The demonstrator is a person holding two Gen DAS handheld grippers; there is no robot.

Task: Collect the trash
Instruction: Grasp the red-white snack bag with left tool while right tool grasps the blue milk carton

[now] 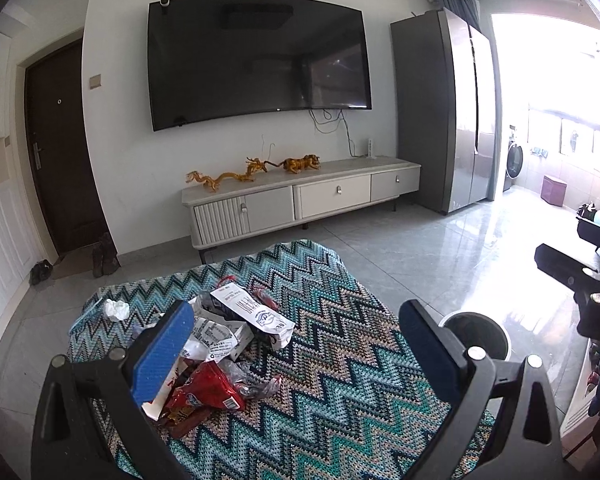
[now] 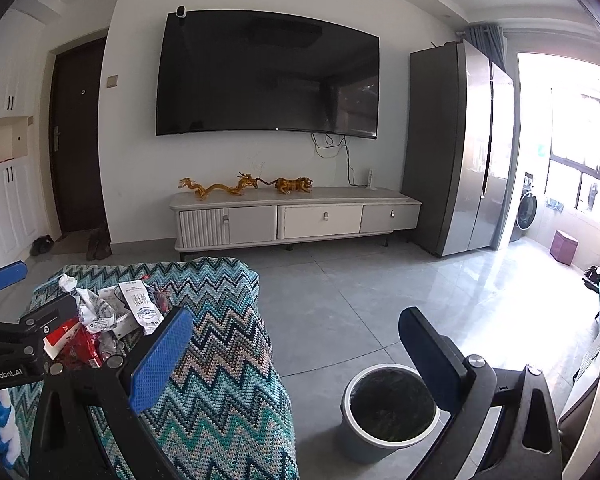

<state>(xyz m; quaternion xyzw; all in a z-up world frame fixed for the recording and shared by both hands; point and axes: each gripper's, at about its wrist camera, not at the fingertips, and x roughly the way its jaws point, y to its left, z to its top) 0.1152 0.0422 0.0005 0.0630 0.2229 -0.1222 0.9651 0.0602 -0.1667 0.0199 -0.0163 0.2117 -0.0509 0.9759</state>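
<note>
Trash (image 1: pixel 220 344) lay heaped near the cloth's (image 1: pixel 340 360) left edge, likely light, crinkly, best pinched at a fold; left gripper (image 1: pixel 296 344) and right gripper (image 2: pixel 296 348) gaped empty, bin (image 2: pixel 388 412) below.

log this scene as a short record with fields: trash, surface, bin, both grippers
trash: pile of wrappers, including a red packet and a crumpled white tissue
surface: zigzag-patterned blanket covering a low table
bin: grey trash can with dark liner, on the tiled floor beside the blanket
left gripper: open, holding nothing, above the blanket near the pile
right gripper: open, holding nothing, between blanket edge and bin
task state: all the trash seen lies on the blanket
</note>
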